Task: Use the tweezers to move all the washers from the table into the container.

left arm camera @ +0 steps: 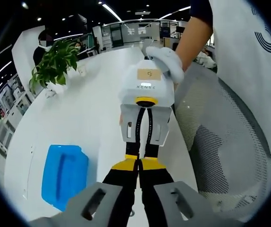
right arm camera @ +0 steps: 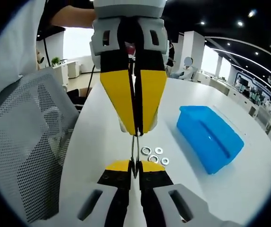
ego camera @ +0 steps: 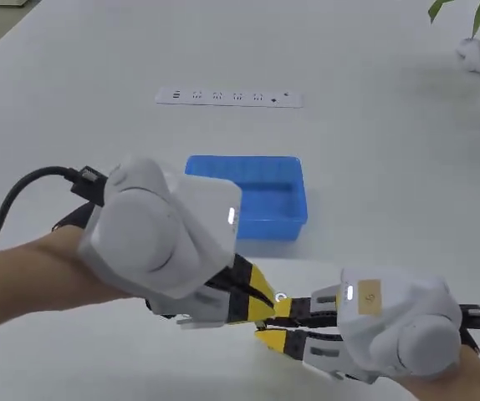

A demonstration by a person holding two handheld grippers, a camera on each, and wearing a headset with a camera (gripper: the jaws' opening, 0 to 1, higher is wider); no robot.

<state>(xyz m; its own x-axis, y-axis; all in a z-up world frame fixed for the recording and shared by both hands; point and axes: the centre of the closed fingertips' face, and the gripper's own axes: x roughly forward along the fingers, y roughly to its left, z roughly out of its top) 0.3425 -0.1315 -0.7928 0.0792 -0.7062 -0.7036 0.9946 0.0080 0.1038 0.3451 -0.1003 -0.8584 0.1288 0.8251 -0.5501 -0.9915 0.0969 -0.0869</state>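
On my left gripper the yellow-tipped fingers are pressed together on one end of the tweezers. My right gripper faces it tip to tip, its fingers closed on the other end, so the thin metal bridges the short gap between us. Just beside the tweezers, four washers lie flat in a loose cluster on the white worktop; they are small silver rings. The blue container sits near them. A mesh chair stands at the worktop's edge, and a power strip lies beyond the container.
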